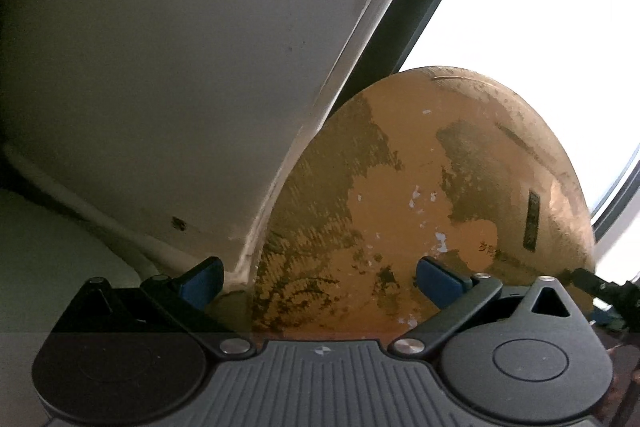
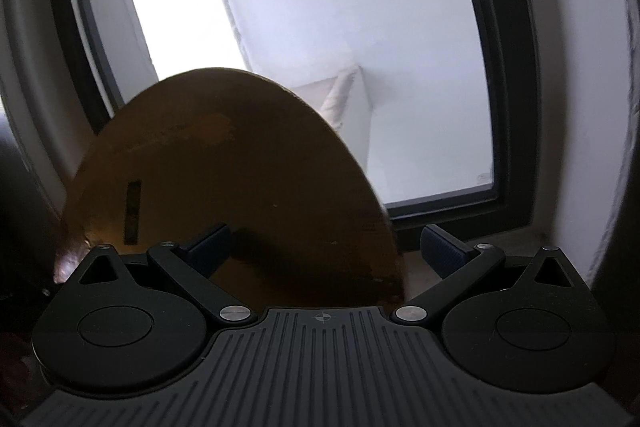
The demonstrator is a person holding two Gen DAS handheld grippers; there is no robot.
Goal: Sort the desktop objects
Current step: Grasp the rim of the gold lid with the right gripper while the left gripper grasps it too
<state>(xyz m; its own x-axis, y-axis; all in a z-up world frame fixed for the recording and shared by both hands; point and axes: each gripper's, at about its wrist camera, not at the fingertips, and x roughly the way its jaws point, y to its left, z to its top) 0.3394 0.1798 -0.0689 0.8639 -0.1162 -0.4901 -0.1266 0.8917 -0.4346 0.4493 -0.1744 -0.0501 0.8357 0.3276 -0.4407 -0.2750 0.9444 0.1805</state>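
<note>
A round golden-brown disc [image 1: 420, 187] with worn dark patches and a small black label fills the middle of the left wrist view, standing up against a window. My left gripper [image 1: 320, 283] is open, its blue pads [image 1: 438, 281] apart, with the disc's lower part between them. The same disc [image 2: 240, 171] shows dark and backlit in the right wrist view. My right gripper [image 2: 326, 251] is open, and the disc's lower right edge lies between its pads [image 2: 440, 247]. I cannot tell whether either gripper touches the disc.
A white wall or reveal [image 1: 180, 67] rises on the left of the left wrist view beside a dark window frame [image 1: 436, 7]. In the right wrist view a black-framed window [image 2: 508, 107] and its sill [image 2: 500, 251] stand close ahead.
</note>
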